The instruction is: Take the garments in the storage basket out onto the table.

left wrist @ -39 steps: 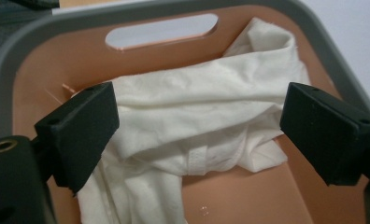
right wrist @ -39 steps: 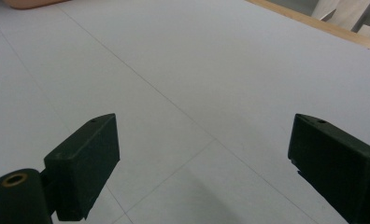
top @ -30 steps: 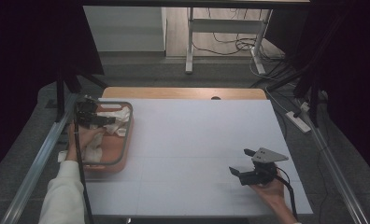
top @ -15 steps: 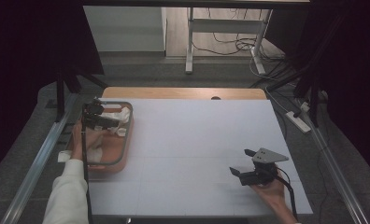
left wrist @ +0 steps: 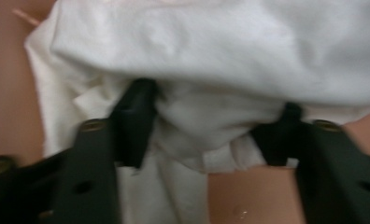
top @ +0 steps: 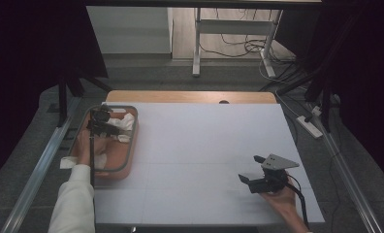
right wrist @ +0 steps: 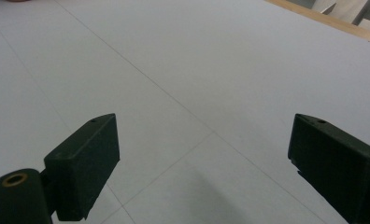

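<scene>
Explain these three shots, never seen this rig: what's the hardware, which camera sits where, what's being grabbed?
A person holds a hand-held two-jaw gripper in each hand. The high view looks down on the white table. The other two cameras ride on the grippers and look along their black jaws. The left gripper is down in the shallow orange-brown tray, and its jaws have just been closing around a fold of crumpled white cloth. The right gripper hangs open over bare table, holding nothing.
</scene>
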`<state>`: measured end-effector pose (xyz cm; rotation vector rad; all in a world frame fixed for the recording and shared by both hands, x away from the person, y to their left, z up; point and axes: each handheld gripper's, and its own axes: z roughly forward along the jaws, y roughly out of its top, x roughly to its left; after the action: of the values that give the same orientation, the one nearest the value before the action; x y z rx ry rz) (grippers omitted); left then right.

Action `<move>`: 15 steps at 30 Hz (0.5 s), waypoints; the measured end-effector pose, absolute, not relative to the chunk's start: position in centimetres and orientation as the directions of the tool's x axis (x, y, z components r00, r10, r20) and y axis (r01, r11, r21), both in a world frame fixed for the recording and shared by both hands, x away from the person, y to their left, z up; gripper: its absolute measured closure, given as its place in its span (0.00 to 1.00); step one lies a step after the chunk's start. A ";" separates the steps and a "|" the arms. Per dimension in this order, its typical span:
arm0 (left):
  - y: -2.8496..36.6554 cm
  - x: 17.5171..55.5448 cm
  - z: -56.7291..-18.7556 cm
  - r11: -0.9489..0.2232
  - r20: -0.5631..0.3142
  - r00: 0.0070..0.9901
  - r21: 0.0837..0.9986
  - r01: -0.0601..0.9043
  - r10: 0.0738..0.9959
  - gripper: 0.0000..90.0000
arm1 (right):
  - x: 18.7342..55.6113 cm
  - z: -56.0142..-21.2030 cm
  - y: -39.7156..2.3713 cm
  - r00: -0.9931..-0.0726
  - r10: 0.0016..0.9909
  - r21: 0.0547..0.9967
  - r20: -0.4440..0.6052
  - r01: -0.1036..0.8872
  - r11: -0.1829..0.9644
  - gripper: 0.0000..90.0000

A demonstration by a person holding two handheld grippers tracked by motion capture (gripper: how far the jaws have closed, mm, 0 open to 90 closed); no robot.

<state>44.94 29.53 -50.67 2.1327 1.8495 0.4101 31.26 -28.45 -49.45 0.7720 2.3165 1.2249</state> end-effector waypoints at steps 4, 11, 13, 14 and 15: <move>29.8 44.7 -50.5 -0.138 0.034 0.135 0.394 0.909 0.990 0.82 | 31.3 -49.5 -28.4 -0.764 0.639 0.839 -0.094 0.284 0.463 0.10; 30.7 43.9 -49.8 -0.118 -0.024 0.143 0.444 0.888 0.989 0.86 | 31.3 -49.5 -28.5 -0.764 0.639 0.840 -0.090 0.287 0.461 0.10; 30.9 43.5 -49.3 -0.118 -0.040 0.154 0.466 0.877 0.987 0.86 | 31.3 -49.6 -28.5 -0.763 0.640 0.841 -0.088 0.288 0.458 0.10; 31.0 43.3 -49.1 -0.110 -0.053 0.154 0.481 0.870 0.987 0.86 | 31.3 -49.6 -28.5 -0.763 0.640 0.840 -0.088 0.289 0.459 0.10; 31.1 43.0 -48.9 -0.102 -0.065 0.154 0.496 0.862 0.986 0.86 | 31.3 -49.6 -28.5 -0.763 0.640 0.839 -0.090 0.289 0.462 0.10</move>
<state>43.01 31.08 -48.92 2.0194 1.7586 0.3972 31.27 -28.48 -49.56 0.7809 2.3219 1.2211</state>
